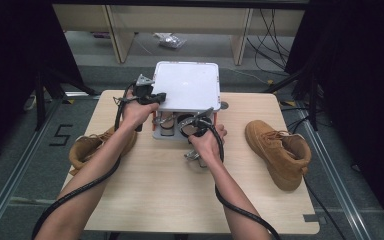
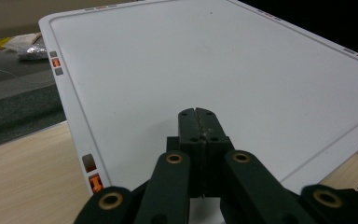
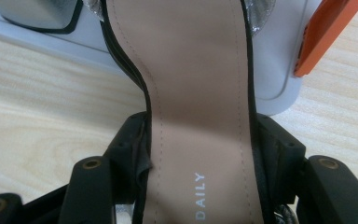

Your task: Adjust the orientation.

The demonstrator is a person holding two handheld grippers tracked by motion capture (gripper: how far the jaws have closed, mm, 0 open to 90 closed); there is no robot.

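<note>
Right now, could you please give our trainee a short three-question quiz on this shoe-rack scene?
1. True or false: the left gripper has its jaws open.
2. What is the right gripper clamped on: A a tan boot, B a black sandal, C a cable?
3. How many tan boots stand on the table?

Key: 1 false, the jaws are shut above the white top panel. 2 B, the black sandal. 3 two: the left boot and the right boot.

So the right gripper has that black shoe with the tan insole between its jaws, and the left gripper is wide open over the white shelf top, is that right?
Not quite. The left gripper is shut, jaws pressed together over the white shelf top, as the left gripper view shows. The right gripper does hold the black shoe.
</note>
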